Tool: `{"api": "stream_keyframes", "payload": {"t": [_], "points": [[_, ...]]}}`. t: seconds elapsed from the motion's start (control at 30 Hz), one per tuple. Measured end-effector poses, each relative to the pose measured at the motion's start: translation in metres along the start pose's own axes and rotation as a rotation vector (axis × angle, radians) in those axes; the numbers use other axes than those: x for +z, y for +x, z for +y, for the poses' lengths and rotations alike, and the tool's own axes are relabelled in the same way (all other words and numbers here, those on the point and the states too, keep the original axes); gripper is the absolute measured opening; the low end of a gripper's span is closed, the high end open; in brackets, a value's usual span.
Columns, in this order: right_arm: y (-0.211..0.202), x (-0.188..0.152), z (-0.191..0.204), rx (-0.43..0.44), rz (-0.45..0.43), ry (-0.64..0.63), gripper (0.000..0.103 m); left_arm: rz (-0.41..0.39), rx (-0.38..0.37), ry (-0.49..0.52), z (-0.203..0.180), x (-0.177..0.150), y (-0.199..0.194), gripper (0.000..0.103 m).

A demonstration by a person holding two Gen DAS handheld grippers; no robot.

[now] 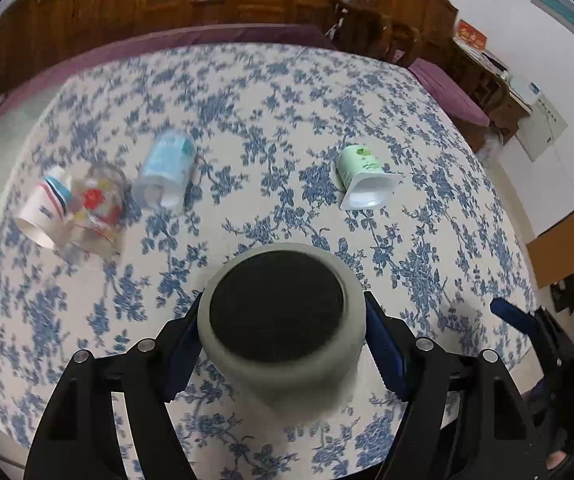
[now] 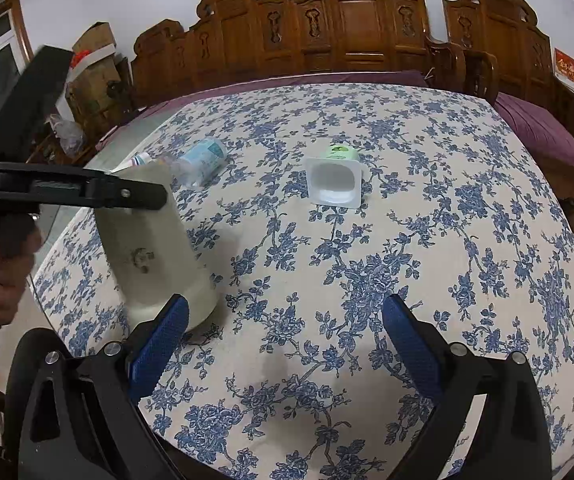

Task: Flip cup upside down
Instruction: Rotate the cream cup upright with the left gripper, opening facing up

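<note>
My left gripper is shut on a grey cup; its blue pads press both sides of the cup's wall. A dark round end of the cup faces the camera. In the right wrist view the same grey cup stands tilted, its lower end on the tablecloth, with the left gripper's black finger across its upper part. My right gripper is open and empty, low over the cloth just right of the cup.
A green-and-white yogurt cup lies on its side mid-table, also in the right wrist view. A light-blue cup, a clear glass and a striped paper cup lie at the left. Carved wooden chairs stand behind the table.
</note>
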State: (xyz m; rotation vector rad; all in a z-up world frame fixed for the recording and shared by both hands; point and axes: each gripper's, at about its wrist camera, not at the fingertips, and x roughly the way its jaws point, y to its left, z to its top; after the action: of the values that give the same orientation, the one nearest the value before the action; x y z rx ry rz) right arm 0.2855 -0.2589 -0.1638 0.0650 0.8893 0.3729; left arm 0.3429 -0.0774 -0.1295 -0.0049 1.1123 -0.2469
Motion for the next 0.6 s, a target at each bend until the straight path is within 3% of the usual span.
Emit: {"api": "stream_keyframes", "payload": {"t": [0.33, 0.6], "points": [[-0.003, 0.0, -0.003, -0.01, -0.009, 0.006, 0.098, -0.038, 0.046, 0.081, -0.019, 0.006, 0.002, 0.069], [-0.01, 0.005, -0.005, -0.021, -0.03, 0.007, 0.098, -0.085, 0.005, 0.104, -0.031, 0.004, -0.006, 0.069]]}}
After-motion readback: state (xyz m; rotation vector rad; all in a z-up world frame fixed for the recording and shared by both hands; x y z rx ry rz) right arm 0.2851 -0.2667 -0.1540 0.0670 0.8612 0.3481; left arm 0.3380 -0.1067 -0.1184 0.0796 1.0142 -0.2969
